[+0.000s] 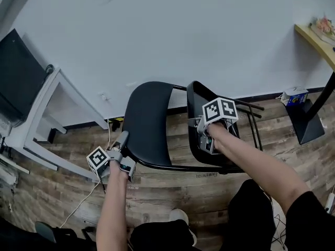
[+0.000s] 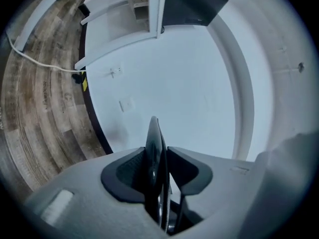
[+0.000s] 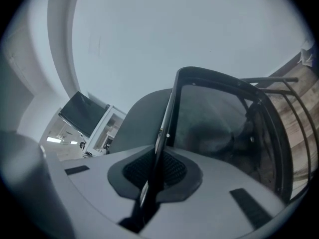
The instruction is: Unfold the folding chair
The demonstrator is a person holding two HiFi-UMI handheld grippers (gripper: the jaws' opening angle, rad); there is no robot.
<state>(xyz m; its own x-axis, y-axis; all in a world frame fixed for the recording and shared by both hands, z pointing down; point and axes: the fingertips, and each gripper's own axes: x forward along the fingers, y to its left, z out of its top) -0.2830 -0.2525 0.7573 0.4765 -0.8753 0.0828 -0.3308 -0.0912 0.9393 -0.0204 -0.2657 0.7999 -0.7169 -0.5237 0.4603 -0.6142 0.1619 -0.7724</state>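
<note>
The black folding chair [image 1: 149, 119] hangs off the wooden floor in front of the white wall, held between both grippers with its two panels partly apart. My left gripper [image 1: 121, 140] is shut on the left edge of the rounded panel, and that thin edge [image 2: 154, 138] runs between the jaws of the left gripper [image 2: 159, 158]. My right gripper [image 1: 200, 129] is shut on the rim of the second panel [image 1: 201, 114]. In the right gripper view the rim tube [image 3: 169, 113] passes between the pads of the right gripper [image 3: 155, 171]. The chair's thin black legs [image 1: 252, 109] stick out to the right.
A white table frame [image 1: 47, 103] with a black panel [image 1: 18, 72] stands at the left. A white cable [image 1: 78, 203] lies on the floor. At the right are a wooden shelf [image 1: 314, 35], a black stand [image 1: 309, 116] and a small carton [image 1: 294, 95].
</note>
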